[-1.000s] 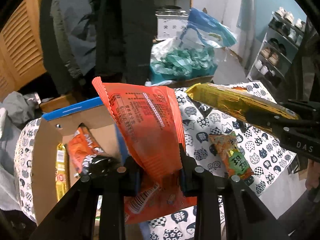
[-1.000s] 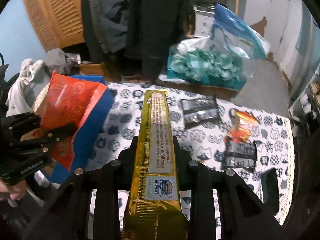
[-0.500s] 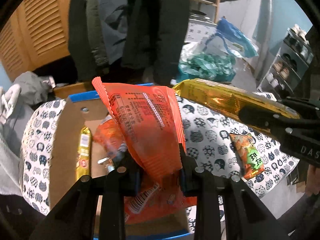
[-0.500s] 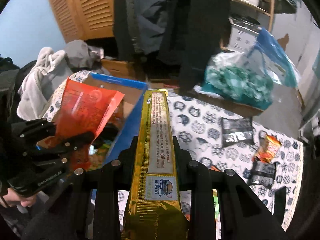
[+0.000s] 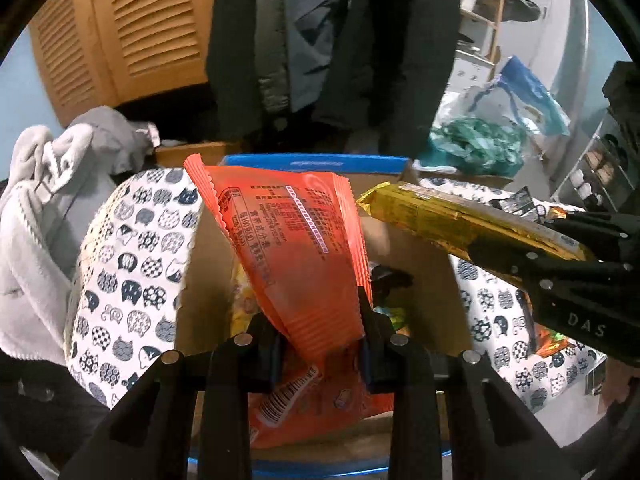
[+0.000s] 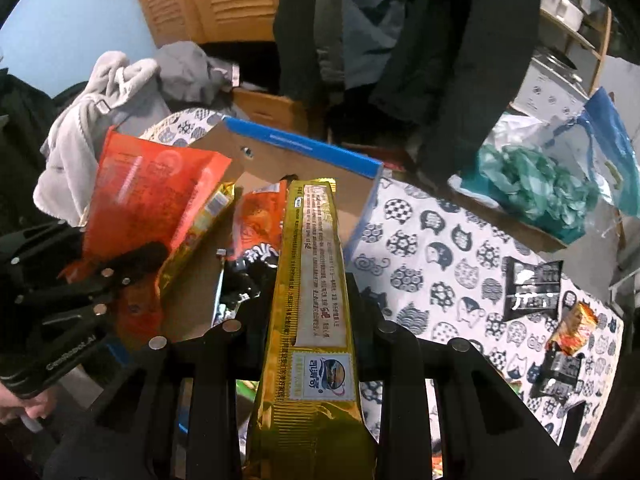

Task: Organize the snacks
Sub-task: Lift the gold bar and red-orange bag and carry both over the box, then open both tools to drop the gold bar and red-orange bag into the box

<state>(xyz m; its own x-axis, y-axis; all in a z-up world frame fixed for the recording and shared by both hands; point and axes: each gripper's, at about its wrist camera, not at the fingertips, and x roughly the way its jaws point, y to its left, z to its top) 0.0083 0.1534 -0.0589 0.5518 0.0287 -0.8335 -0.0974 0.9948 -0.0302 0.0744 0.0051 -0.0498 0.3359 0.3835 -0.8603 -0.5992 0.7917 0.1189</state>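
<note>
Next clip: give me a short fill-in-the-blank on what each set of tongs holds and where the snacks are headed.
1. The left tongs are shut on the ____ snack bag.
2. The right tongs grip a long ____ packet.
3. Both snacks hang over the open cardboard ____ with the blue rim.
4. The tablecloth is printed with ____ faces.

Missing words: orange; gold; box; cat

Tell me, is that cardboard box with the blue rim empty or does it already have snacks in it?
Not empty. The cardboard box already holds an orange packet, a gold packet and a dark packet. How full it is cannot be told.
</note>
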